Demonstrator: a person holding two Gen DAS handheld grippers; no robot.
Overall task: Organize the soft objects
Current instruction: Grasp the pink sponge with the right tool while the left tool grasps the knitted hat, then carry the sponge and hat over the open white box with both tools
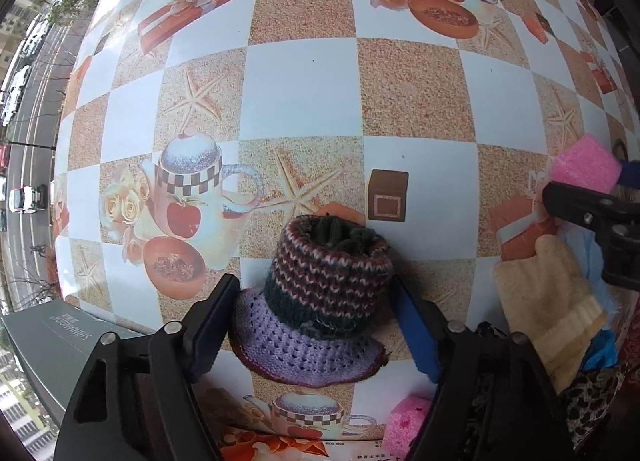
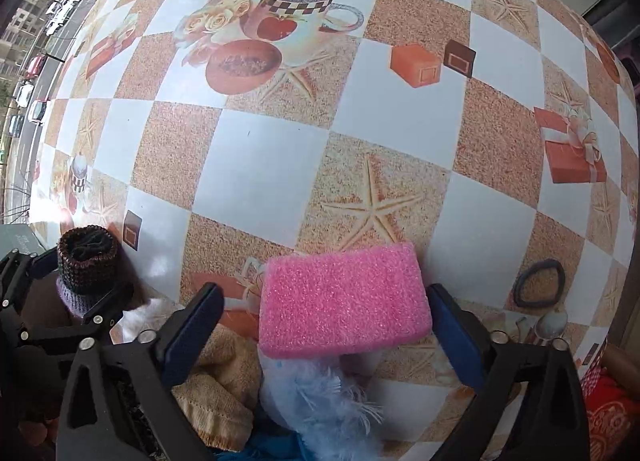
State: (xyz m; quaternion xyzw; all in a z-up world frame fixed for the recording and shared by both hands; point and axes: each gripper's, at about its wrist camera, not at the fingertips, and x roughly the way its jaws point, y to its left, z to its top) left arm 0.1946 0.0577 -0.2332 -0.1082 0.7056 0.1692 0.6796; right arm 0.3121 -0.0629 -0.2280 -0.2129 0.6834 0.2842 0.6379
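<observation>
A striped knitted hat [image 1: 328,265] stands on a purple crocheted hat [image 1: 304,345] on the checked tablecloth [image 1: 300,93]. My left gripper [image 1: 313,281] points down over them, open, with the stack between its fingers and a gap on the left side. In the right wrist view a pink sponge [image 2: 344,297] lies between the fingers of my right gripper [image 2: 324,289], which is open; a gap shows on the sponge's left. The same sponge [image 1: 586,165] appears at the right edge of the left wrist view.
A beige towel [image 2: 224,365], a pale blue fluffy thing [image 2: 320,393] and a leopard-print cloth [image 1: 592,393] lie heaped near the table's front. A second pink sponge [image 1: 408,417] lies below the hats. A black hair tie [image 2: 538,283] lies right; a grey box [image 1: 52,337] left.
</observation>
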